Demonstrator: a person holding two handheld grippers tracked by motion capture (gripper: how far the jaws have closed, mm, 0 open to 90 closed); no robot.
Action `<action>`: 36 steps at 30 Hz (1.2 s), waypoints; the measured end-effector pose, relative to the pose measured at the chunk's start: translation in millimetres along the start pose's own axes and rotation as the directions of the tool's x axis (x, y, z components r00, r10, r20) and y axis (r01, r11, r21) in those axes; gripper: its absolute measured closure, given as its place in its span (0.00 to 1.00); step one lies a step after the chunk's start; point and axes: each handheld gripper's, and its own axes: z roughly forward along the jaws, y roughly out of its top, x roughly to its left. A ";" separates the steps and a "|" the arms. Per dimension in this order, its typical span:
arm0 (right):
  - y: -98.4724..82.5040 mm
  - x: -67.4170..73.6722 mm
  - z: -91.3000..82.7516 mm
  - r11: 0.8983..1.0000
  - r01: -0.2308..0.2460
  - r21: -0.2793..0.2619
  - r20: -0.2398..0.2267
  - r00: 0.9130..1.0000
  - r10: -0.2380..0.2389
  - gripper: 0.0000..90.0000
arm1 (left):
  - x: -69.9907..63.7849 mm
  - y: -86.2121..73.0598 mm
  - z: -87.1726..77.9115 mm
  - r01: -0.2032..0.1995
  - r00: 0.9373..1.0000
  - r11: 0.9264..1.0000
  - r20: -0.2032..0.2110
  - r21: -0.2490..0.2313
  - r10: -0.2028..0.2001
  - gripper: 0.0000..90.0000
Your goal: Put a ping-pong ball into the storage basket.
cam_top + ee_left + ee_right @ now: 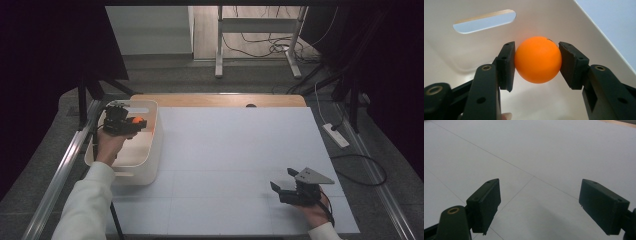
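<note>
A: So, where is the orange ball (538, 59) at this point?

B: It sits between the pads of the left gripper (134, 123), pinched on both sides. In the left gripper view each black pad presses a flank of the ball, about at its widest part, which I take to be why it does not slip.

A: And where does that put it relative to the bin?

B: Inside the white bin (153, 150), held above its floor, near the far wall with the slotted handle hole (484, 21). From the high view the person's left hand (109, 145) reaches in over the near rim, so the ball hangs within the walls rather than over the open surface (235, 165).

A: Is it going in or coming out?

B: I cannot tell from this alone. If it is being dropped off, being well inside the walls makes sense: a light round ball would bounce or roll off if let go higher or nearer the rim.

A: What about the other hand?

B: The right gripper (287, 180) is parked low over the near right part of the surface, well apart from the bin. Its jaws stand wide with nothing between them; the right gripper view has bare white sheet past the pads. I judge it is simply kept out of the way, ready for whatever comes next.
</note>
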 end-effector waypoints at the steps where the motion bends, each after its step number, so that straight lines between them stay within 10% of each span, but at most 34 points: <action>1: 0.1 0.1 0.0 1.000 0.001 0.002 0.002 1.000 -0.001 0.20 | 0.2 0.0 -0.5 0.003 1.000 1.000 0.002 -0.005 -0.003 0.55; 23: 0.1 -0.2 0.0 1.000 0.002 0.002 0.002 1.000 -0.002 0.20 | -2.4 0.5 -7.7 0.006 1.000 0.998 -0.026 -0.056 -0.008 0.54; 31: 0.0 -0.3 0.1 1.000 0.002 0.001 0.000 1.000 -0.002 0.20 | -7.7 1.6 -22.0 0.004 1.000 0.986 -0.007 -0.164 -0.005 0.16; 36: 0.1 -0.5 1.0 1.000 0.003 0.001 -0.002 1.000 -0.003 0.20 | -14.9 -1.5 -31.8 -0.002 0.997 0.978 0.070 -0.210 0.017 0.13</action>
